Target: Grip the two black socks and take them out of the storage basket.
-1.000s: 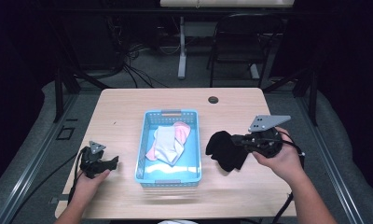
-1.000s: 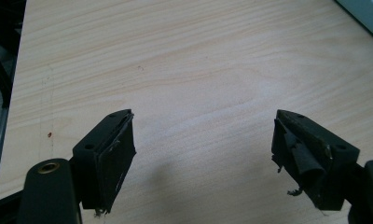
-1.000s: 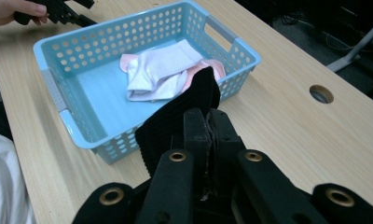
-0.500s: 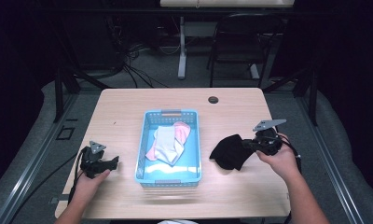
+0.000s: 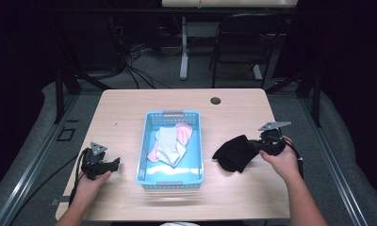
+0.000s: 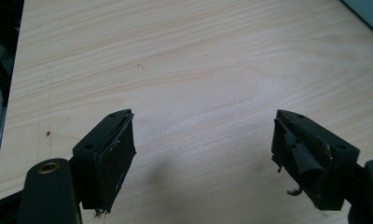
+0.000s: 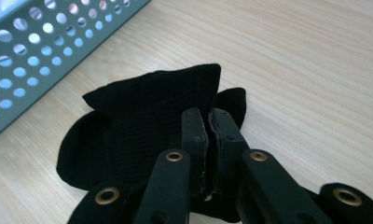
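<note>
A black cloth lies crumpled on the wooden table to the right of the blue basket. My right gripper is low over its right edge. In the right gripper view the jaws rest on the black cloth, and my right gripper shows a thin gap between its pads. Those jaws have just been opening, and I see no cloth pinched in the gap. My left gripper rests near the front left of the table. My left gripper stands wide open over bare wood.
The blue basket holds a white and a pink cloth. A small black round cap sits near the table's far edge. A dark chair and cables stand beyond the table.
My right hand has come down and a little right, and the black cloth has gone from hanging in the air to lying on the table. The left hand has stayed still.
</note>
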Motion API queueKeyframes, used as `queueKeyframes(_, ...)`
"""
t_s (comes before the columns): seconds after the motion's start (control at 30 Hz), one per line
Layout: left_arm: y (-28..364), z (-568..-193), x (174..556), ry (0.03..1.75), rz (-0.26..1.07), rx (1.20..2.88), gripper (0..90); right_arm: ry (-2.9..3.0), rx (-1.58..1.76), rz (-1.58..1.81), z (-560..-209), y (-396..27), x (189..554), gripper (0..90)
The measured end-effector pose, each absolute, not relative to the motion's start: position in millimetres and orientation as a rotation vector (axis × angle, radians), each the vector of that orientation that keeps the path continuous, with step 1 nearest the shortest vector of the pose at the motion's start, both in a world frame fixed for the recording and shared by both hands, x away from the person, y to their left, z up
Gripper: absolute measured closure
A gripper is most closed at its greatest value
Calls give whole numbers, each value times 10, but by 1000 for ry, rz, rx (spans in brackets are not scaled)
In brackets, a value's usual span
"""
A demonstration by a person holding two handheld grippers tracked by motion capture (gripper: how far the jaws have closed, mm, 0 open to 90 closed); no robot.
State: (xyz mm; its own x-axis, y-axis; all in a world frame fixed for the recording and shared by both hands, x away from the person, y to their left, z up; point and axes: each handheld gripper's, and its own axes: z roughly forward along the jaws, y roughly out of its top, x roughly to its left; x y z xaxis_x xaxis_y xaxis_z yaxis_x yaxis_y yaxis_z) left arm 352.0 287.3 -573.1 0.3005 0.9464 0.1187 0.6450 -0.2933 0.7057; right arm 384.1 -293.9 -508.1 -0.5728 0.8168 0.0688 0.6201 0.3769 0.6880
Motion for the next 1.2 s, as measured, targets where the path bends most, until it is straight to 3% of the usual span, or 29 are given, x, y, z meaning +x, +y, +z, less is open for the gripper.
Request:
queueKeyframes(0.17,2872,-5726,3522,1409,724,2040,212,2337,1272,983,-5089,-2930,3844,728)
queueKeyframes(0.37,2865,-5729,3524,1409,728,2033,212,2303,1279,1008,-5063,-2945,3851,658)
queueKeyframes(1.2,2863,-5726,3517,1407,729,2037,212,2305,1173,1056,-4828,-2740,3745,631)
